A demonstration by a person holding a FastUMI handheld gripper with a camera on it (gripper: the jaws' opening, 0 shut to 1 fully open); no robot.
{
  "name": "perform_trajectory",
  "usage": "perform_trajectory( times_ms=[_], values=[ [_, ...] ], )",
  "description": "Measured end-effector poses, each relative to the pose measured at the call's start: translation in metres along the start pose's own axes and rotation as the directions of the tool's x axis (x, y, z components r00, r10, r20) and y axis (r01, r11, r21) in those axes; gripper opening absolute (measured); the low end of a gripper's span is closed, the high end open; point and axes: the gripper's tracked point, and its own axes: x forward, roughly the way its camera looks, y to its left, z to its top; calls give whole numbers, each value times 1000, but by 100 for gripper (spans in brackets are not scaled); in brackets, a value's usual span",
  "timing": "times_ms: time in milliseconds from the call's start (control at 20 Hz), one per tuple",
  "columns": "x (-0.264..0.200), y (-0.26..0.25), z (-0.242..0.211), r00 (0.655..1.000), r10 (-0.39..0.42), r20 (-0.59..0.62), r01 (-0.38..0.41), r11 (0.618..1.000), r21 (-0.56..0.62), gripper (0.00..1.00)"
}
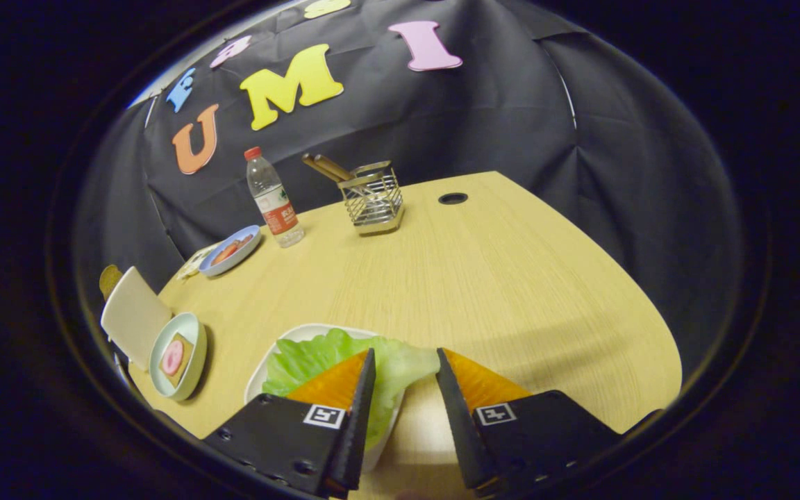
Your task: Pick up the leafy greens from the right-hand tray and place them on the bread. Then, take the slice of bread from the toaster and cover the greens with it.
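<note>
Gripper [405, 361] fingers apart over ruffled green lettuce leaf [323, 354] in white oval tray [261, 378], lower centre. Lower, centre on leaf edge, close gently.

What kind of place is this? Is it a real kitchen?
Probably not a real kitchen: it looks like a practice booth with black cloth walls round a wooden table. The open gripper hovers over leafy greens, and a water bottle stands beyond.

Plates I count: three, white plate [282, 347], pale green plate [192, 368], blue plate [230, 251]
Bottles: one bottle [273, 198]
Wire holders: one wire holder [372, 198]
Lettuce: one lettuce [317, 357]
Gripper: one gripper [405, 368], fingers apart
</note>
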Motion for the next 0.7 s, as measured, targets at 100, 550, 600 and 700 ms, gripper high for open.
perform_trajectory(
  times_ms=[100,550,600,700],
  values=[
    [1,-1,0,1000,-4,4,4,1000,1,31],
    [-25,18,39,995,12,96,-11,1000,-9,0],
    [-30,24,45,994,25,105,-24,1000,-11,0],
    [-44,34,58,992,42,120,-41,999,-12,0]
  ],
)
